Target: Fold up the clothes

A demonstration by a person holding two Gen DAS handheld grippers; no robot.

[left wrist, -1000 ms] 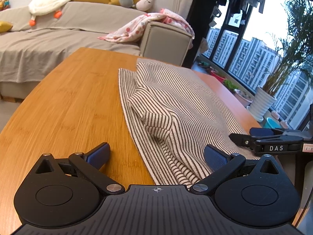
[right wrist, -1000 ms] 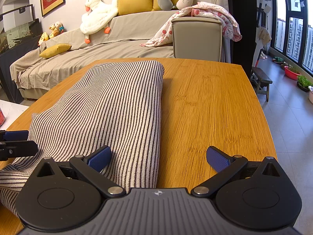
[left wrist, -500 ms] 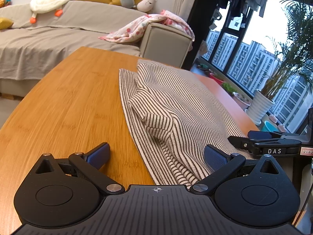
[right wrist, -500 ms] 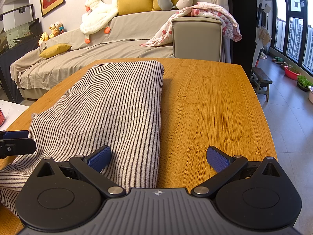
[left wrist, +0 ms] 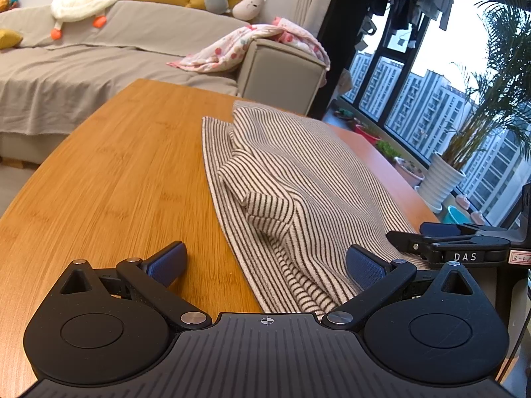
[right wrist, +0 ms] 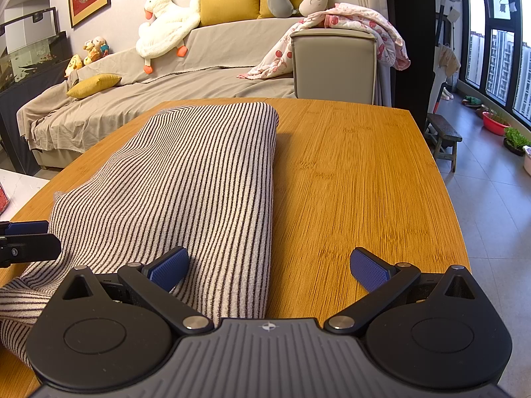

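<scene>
Striped clothing (left wrist: pixel 298 179) lies on our wooden table (left wrist: pixel 126 172), a cream knit with thin dark lines, folded into a long band that runs from the near edge of the table toward its far end. In the left wrist view a single layer of the cloth sticks out along the band's left side, and a small folded cuff (left wrist: pixel 268 204) sits on top of it, about halfway along. In the right wrist view the band's right side is a rounded, straight fold, and its far corner (right wrist: pixel 265 112) is square and neat; bare table lies to the right of the garment.

Our left gripper (left wrist: pixel 264 263) hangs over the near end of the garment with its fingers spread wide and nothing between them: the left blue pad (left wrist: pixel 167 262) is over bare wood just left of the cloth, the right pad (left wrist: pixel 365 267) over the stripes. Our right gripper (right wrist: pixel 268 268) is likewise wide apart and empty, its left pad (right wrist: pixel 169 267) above the cloth and its right pad (right wrist: pixel 368 270) above bare table, so the folded edge passes between them. We cannot tell whether any pad touches the fabric.

Beyond the far end of the table stands a grey sofa (right wrist: pixel 212 79) with a pink spotted blanket (right wrist: pixel 358 33) draped over its arm.
</scene>
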